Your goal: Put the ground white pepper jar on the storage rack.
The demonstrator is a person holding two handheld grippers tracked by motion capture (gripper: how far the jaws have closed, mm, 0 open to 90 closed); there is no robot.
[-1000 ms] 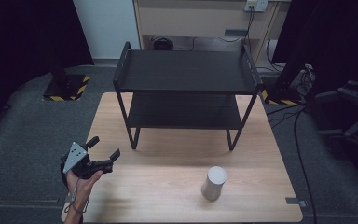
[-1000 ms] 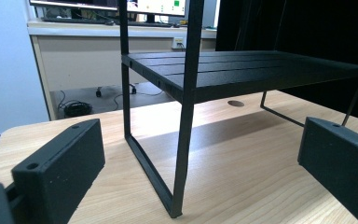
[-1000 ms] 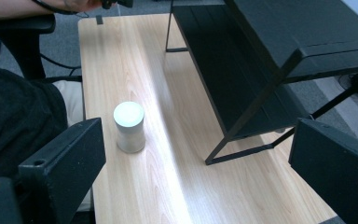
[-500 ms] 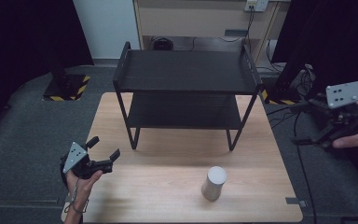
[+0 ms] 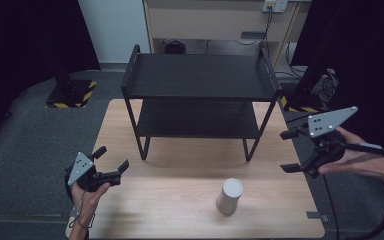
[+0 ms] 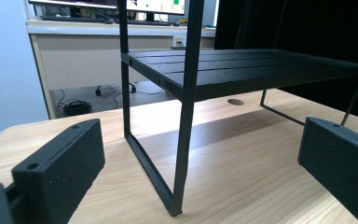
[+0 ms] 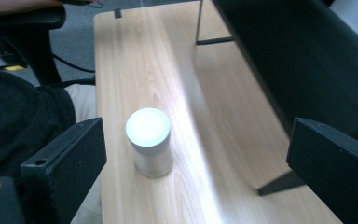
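Light wooden worktop (image 5: 180,175) carries a black two-tier metal shelf rack (image 5: 200,75) toward its far side and a pale grey upright cylinder with a flat whitish top (image 5: 229,196) nearer the person's edge.

Left gripper (image 5: 111,164), grey three-cornered plate on top, is held in the person's left hand (image 5: 87,192) at the near left corner of the worktop. Jaws apart, nothing between them. In the left gripper view the two black jaws stand wide at the lower corners; between and beyond them rises the rack's near front leg (image 6: 182,140), its foot on the wood just ahead of the jaws. The lower shelf (image 6: 261,67) spans above the gap, reaching past the jaw on that view's right. A pale wall and a cabinet with cables lie farther off.

Right gripper (image 5: 290,151) is held in the right hand (image 5: 352,155) off the right edge of the worktop, above the grey floor, well apart from the cylinder. Jaws apart, empty. In the right gripper view the cylinder (image 7: 149,140) stands upright on the wood ahead of the jaws, nearer the jaw on that view's left, touching neither. The rack's dark shelf (image 7: 298,56) runs beyond the jaw on that view's right, with one thin foot (image 7: 275,184) just inside that jaw. A dark sleeve sits behind the other jaw.
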